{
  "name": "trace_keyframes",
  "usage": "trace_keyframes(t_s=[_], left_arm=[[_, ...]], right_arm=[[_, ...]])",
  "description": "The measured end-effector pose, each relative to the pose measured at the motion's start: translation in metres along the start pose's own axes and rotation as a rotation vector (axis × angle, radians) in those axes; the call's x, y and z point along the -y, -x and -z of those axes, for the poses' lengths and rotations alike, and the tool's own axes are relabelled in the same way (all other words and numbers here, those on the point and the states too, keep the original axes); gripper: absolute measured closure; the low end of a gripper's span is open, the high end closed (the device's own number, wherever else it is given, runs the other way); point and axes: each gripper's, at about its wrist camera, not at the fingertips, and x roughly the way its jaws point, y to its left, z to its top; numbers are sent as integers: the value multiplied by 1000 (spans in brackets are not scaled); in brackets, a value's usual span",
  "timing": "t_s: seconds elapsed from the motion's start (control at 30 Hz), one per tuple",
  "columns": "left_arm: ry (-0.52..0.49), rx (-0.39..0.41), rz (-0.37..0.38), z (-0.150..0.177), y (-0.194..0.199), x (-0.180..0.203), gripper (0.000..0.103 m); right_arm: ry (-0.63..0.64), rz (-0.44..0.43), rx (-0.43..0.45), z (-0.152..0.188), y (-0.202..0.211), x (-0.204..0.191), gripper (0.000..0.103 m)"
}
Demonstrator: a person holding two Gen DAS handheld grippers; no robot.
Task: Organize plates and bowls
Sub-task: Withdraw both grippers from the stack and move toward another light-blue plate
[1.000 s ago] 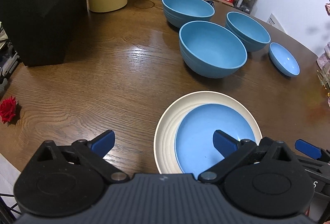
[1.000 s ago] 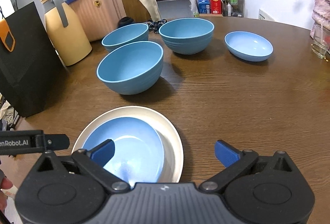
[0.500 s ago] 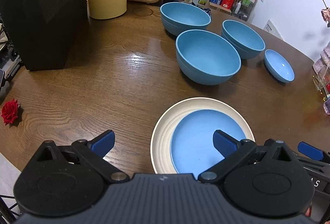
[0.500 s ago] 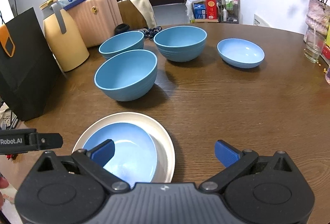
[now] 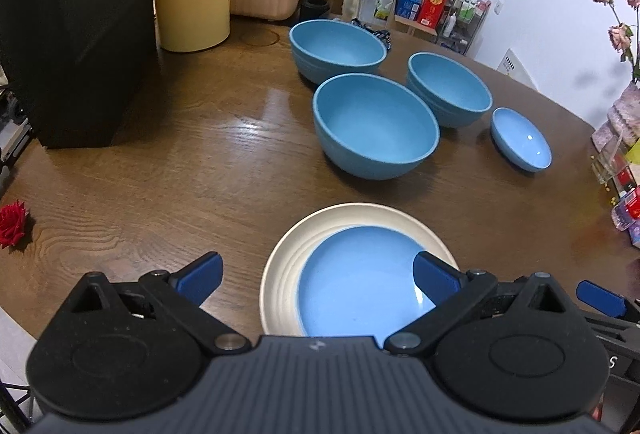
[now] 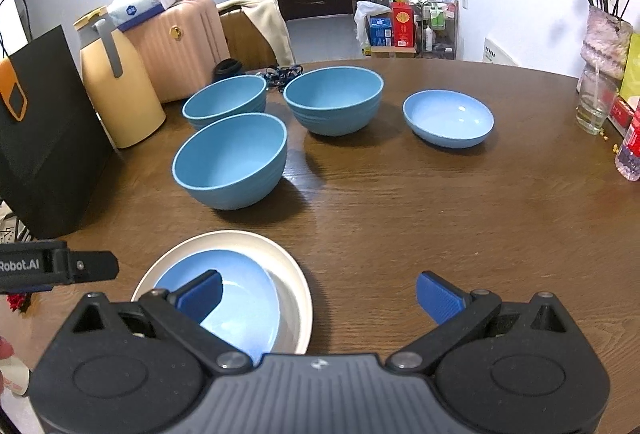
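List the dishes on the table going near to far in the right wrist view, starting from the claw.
Right claw → blue plate lying in the cream plate → nearest blue bowl → shallow blue dish → right-hand deep bowl → back left bowl.

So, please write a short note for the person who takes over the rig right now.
Left gripper and right gripper: both open, holding nothing, above the near table edge.
Done: one blue plate lies in the cream plate.
Left: three deep blue bowls stand separately; the shallow blue dish sits alone to their right. Probably nest the bowls and add the dish to the plates.
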Motion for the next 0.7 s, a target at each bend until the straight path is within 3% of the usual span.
trace_keyframes(t_s=[0.7], left_arm=[[-39,42,61,-21,5,70,0]], right_arm=[[6,58,17,-39,16,60,0]])
